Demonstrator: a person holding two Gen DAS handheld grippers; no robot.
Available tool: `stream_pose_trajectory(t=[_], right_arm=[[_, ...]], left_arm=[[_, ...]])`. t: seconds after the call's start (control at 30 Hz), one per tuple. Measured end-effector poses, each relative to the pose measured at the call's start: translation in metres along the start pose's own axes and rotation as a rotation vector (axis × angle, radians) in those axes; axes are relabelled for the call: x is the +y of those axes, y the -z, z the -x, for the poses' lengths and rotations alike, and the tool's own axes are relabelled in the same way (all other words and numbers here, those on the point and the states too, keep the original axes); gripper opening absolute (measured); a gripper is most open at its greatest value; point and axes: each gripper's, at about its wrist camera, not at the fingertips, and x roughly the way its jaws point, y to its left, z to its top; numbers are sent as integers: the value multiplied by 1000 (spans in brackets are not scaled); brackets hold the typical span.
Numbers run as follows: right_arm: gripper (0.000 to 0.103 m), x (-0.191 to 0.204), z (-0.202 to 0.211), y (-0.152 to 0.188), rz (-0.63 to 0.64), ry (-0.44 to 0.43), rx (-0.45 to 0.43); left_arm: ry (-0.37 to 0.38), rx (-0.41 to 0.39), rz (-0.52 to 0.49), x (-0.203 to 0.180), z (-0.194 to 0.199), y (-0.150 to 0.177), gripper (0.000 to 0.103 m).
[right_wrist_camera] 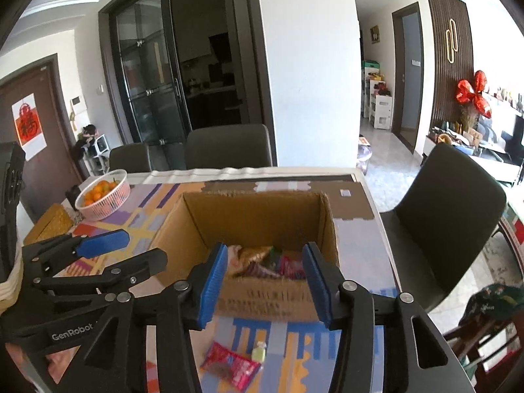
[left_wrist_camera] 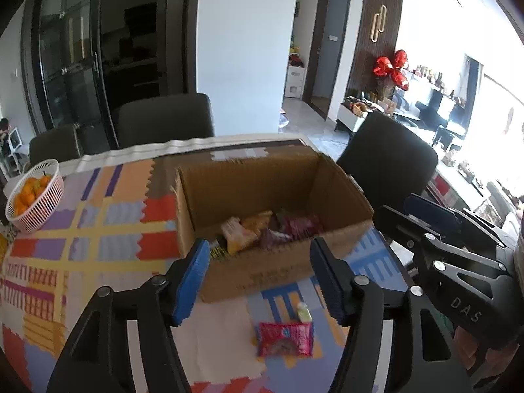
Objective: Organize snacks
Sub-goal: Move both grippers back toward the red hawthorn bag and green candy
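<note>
An open cardboard box [left_wrist_camera: 262,275] stands on the patterned tablecloth and holds several snack packets [left_wrist_camera: 258,229]; it also shows in the right wrist view [right_wrist_camera: 262,298]. A red snack packet [left_wrist_camera: 284,339] and a small pale green item [left_wrist_camera: 304,312] lie on the cloth in front of the box, also seen in the right wrist view as the packet [right_wrist_camera: 231,365] and the green item [right_wrist_camera: 258,351]. My left gripper [left_wrist_camera: 260,281] is open and empty, above the table before the box. My right gripper [right_wrist_camera: 263,290] is open and empty beside it, also visible at the left view's right edge [left_wrist_camera: 452,245].
A white basket of oranges [left_wrist_camera: 34,196] sits at the table's far left, also in the right wrist view [right_wrist_camera: 103,199]. Dark chairs [left_wrist_camera: 163,119] stand behind the table and at its right end [right_wrist_camera: 445,216]. The table edge runs close to the box's right side.
</note>
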Motion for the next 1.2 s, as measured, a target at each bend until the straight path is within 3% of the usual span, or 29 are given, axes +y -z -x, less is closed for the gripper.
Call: stream_pose_trajectory(t=[0.23, 0.47, 0.93, 1.2], right_arm=[[66, -13, 18, 34, -25, 54, 7], [73, -31, 19, 71, -89, 94, 69], [75, -47, -10, 140, -117, 186, 254], [75, -56, -28, 163, -133, 210, 335]], left_arm=[[6, 28, -48, -17, -1, 33, 78], [19, 88, -96, -33, -14, 66, 88], [73, 248, -121, -35, -76, 122, 88], [102, 329, -106, -35, -106, 135, 88]])
